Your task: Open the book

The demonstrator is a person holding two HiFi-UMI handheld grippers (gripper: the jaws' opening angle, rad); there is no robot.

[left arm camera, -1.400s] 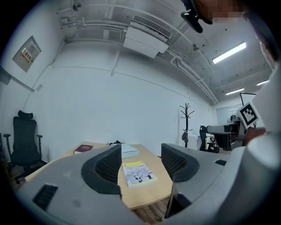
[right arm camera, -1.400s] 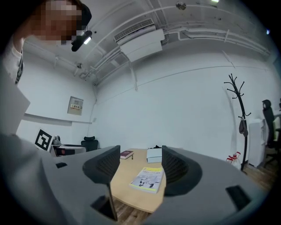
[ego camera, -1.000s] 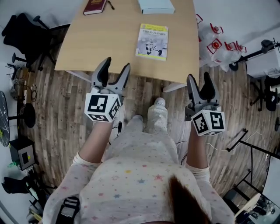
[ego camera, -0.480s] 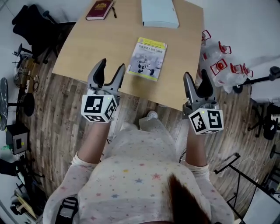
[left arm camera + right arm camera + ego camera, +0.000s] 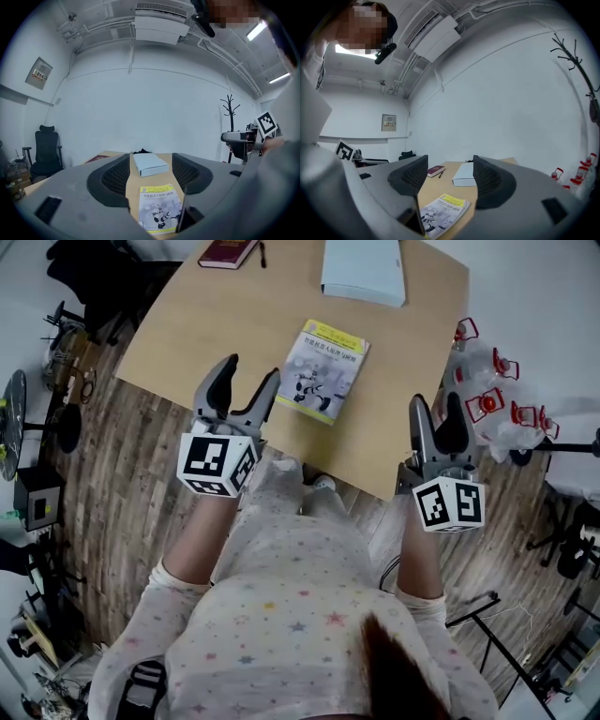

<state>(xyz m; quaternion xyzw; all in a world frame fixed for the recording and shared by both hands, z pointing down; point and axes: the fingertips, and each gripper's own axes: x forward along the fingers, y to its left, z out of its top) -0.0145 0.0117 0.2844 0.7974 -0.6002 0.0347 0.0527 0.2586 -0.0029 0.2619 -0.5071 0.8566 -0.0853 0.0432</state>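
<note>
- While both grippers are held in the air at the near side of the wooden table (image 5: 225, 320), the book (image 5: 324, 371) lies shut and flat on the tabletop, just above centre in the head view, its yellow-banded cover with a robot drawing facing up.
- The left gripper (image 5: 250, 371) sits left of centre in that view, its jaw tips overlapping the table's near edge, just left of the book and not touching it.
- In the left gripper view its jaws stand well apart with nothing between them; the book shows low in the gap, lying on the table beyond them.
- The right gripper (image 5: 435, 404) sits at centre right, by the table's near right corner, apart from the book.
- In the right gripper view its jaws are likewise spread and empty, with the book at the lower centre of the frame.
- A pale blue box (image 5: 364, 268) lies at the top centre of the head view, beyond the book.
- A dark red book (image 5: 228, 251) rests at the upper left part of the table, a pen (image 5: 263, 253) just beside it.
- Clear bottles with red caps (image 5: 487, 395) cluster on the plank floor (image 5: 141, 493) at the right edge.
- A black office chair (image 5: 89, 277) stands in the upper left corner.
</note>
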